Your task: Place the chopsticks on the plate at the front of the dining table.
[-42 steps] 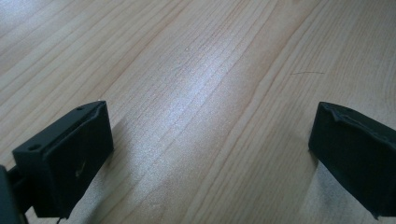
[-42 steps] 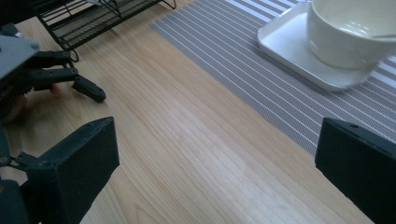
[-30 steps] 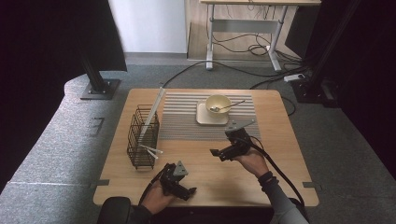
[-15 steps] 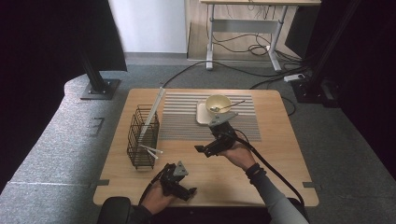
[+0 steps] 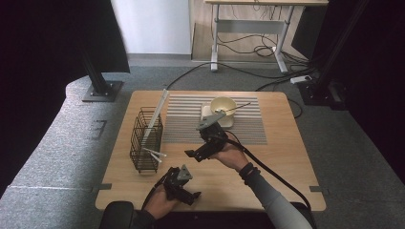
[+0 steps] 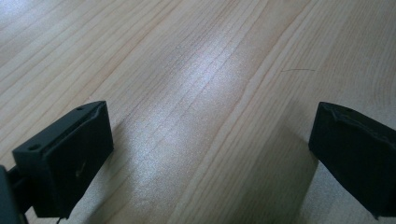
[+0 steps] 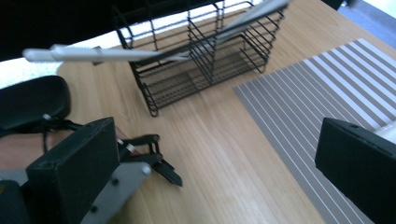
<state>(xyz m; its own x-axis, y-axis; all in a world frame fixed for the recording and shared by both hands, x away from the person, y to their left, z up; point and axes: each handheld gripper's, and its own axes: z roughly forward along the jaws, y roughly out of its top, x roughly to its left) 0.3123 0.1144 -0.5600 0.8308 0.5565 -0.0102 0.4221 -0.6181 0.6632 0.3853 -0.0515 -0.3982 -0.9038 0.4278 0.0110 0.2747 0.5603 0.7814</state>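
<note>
Near the bottom of the high view, left of centre, the left gripper (image 5: 184, 185) sits low over the wooden table (image 5: 286, 157), held in a hand that comes in from the lower edge. Its own view shows the two black jaws spread wide, one at the lower left and one at the right edge, with bare wood grain between them and nothing held.

Just above it, around the middle of the high view, the right gripper (image 5: 203, 151) is held over the table with the forearm running down to the lower right. It sits at the lower edge of the striped mat (image 5: 248, 129), with its jaws turned toward the left of the frame. In the right gripper view those jaws stand far apart as well, one at the lower left and one at the right edge, and they grip nothing.

Between them, in the upper middle of that view, stands the black wire basket (image 7: 205, 60), well apart from the jaws. A long flat grey board leans in it, and white sticks (image 7: 98, 54) poke out of it toward the upper left. In the high view the basket (image 5: 145, 140) stands at the left side of the table, just left of the mat, with the board (image 5: 157, 114) slanting up out of it.

At the upper middle of the high view, a yellow bowl (image 5: 223, 105) rests on a pale plate (image 5: 210, 113) on the mat, with a thin utensil (image 5: 239, 107) sticking out to the right.
</note>
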